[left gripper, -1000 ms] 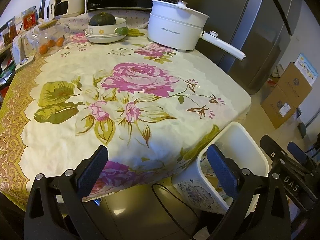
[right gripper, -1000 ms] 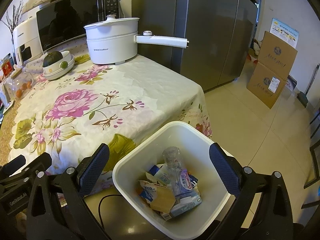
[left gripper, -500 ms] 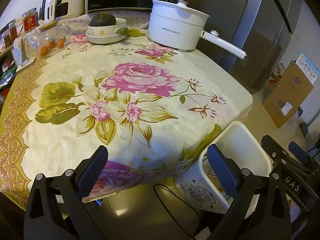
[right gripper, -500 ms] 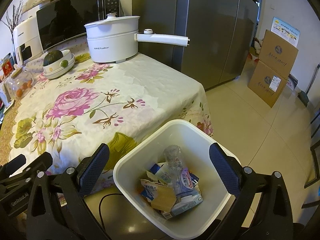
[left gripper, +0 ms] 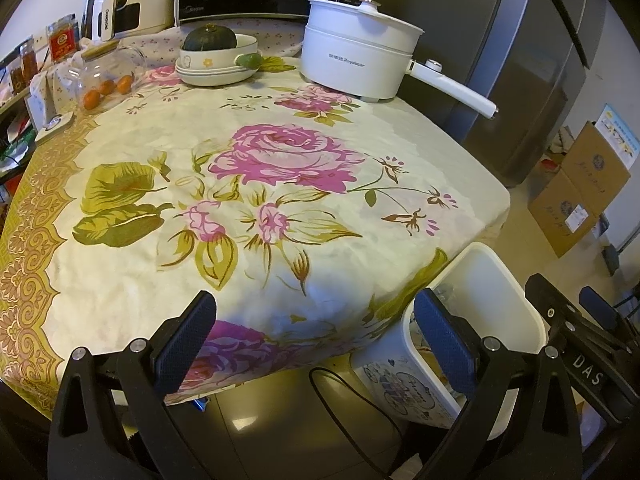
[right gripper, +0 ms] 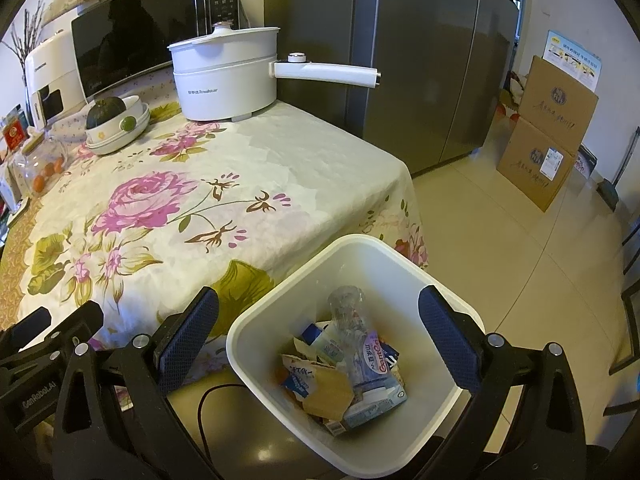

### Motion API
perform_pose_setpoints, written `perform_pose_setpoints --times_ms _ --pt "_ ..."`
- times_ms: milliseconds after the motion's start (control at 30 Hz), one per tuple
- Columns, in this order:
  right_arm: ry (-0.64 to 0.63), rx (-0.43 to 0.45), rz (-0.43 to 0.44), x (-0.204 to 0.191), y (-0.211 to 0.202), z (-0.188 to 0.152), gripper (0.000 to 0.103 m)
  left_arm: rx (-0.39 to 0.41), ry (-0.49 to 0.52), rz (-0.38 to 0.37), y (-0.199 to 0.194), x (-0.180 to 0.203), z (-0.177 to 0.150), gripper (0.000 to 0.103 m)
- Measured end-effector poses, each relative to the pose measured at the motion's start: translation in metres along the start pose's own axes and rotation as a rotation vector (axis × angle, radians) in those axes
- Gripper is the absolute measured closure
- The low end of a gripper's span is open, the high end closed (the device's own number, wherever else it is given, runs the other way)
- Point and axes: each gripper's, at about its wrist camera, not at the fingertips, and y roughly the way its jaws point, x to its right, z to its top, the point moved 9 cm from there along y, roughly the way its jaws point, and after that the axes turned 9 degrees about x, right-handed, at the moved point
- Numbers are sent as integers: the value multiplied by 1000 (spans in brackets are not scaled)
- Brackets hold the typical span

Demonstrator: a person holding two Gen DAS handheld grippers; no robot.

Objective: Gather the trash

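A white trash bin point(right gripper: 404, 264) stands on the floor at the table's near right corner; it also shows in the left wrist view point(left gripper: 516, 280). Inside lie a clear plastic bottle point(right gripper: 352, 320), cartons and cardboard scraps point(right gripper: 332, 392). My right gripper point(right gripper: 318, 332) is open and empty, hovering above the bin's mouth. My left gripper point(left gripper: 316, 336) is open and empty over the table's near edge, left of the bin. The flowered tablecloth point(left gripper: 248, 184) shows no loose trash on it.
At the table's back stand a white electric pot point(left gripper: 356, 68) with a long handle, a bowl with a squash point(left gripper: 216, 60), a glass jar of oranges point(left gripper: 104, 80) and a microwave point(right gripper: 148, 36). A fridge point(right gripper: 432, 60) and cardboard boxes point(right gripper: 552, 128) stand to the right. A black cable point(left gripper: 352, 392) lies on the floor.
Both views have shifted very slightly; the grippers stay open and nothing on the table or in the bin has moved.
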Motion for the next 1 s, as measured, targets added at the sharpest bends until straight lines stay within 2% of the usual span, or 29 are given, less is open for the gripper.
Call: perform_pose_setpoints --times_ms 567,733,867,1000 --pt "3 -5 1 1 1 -2 7 13 27 -14 1 6 0 7" --pt "5 -6 0 1 1 -1 7 29 32 -39 -3 11 2 8" --pt "4 -5 0 1 1 -1 7 51 13 -73 -6 13 5 20" --pt "4 -4 0 1 1 -1 7 41 6 -77 -4 13 6 20"
